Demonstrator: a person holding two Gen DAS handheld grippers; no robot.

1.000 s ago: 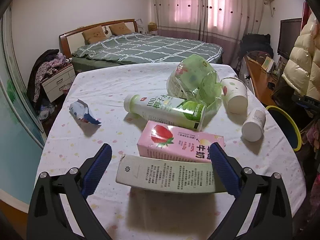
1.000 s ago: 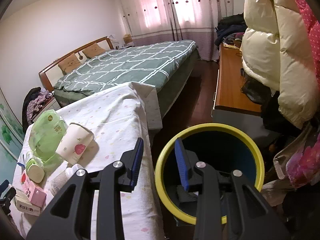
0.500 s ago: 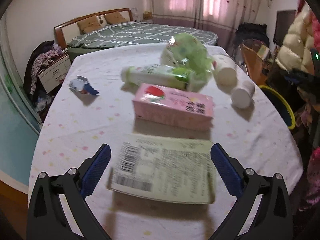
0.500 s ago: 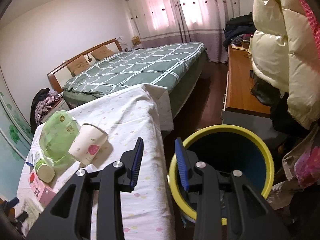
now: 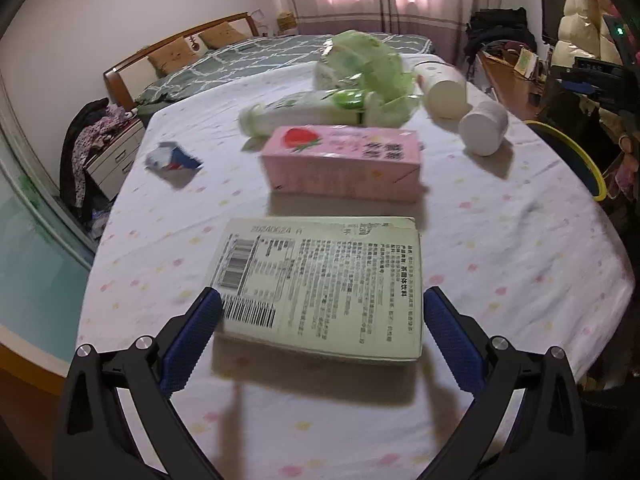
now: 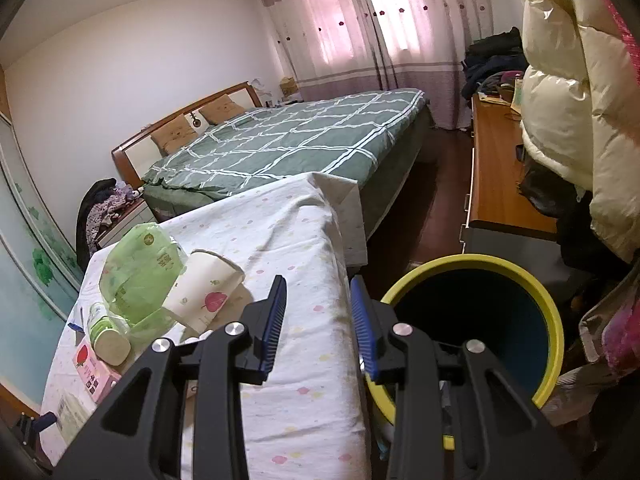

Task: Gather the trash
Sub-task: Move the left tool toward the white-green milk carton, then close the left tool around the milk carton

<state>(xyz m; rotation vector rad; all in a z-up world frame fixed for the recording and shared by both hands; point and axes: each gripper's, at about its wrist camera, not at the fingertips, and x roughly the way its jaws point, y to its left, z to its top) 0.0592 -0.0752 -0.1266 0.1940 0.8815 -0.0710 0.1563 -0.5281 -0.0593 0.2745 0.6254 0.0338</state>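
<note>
A cream drink carton (image 5: pixel 320 284) lies flat, label up, on the dotted tablecloth (image 5: pixel 520 240). My left gripper (image 5: pixel 322 312) is open, its blue pads flanking the carton's near end without pressing it. Behind the cream carton lie a pink strawberry milk carton (image 5: pixel 344 160), a green-capped bottle (image 5: pixel 304 114), a green plastic bag (image 5: pixel 364 64), a paper cup (image 5: pixel 444 88), a small white cup (image 5: pixel 484 128) and a crumpled wrapper (image 5: pixel 172 158). My right gripper (image 6: pixel 318 292) hangs over the table's right edge, partly open with nothing between its pads. The yellow-rimmed blue bin (image 6: pixel 460 260) stands just right of it.
The bin's rim (image 5: pixel 580 160) shows past the table's right edge. A green-quilted bed (image 6: pixel 288 136) lies beyond the table. A wooden desk (image 6: pixel 500 184) and a hanging puffy jacket (image 6: pixel 568 80) are on the right. A nightstand with clothes (image 5: pixel 104 148) stands to the left.
My left gripper has moved forward and down, so the cream carton now sits between its pads. The right gripper has turned slightly toward the table; its jaws kept the same gap.
</note>
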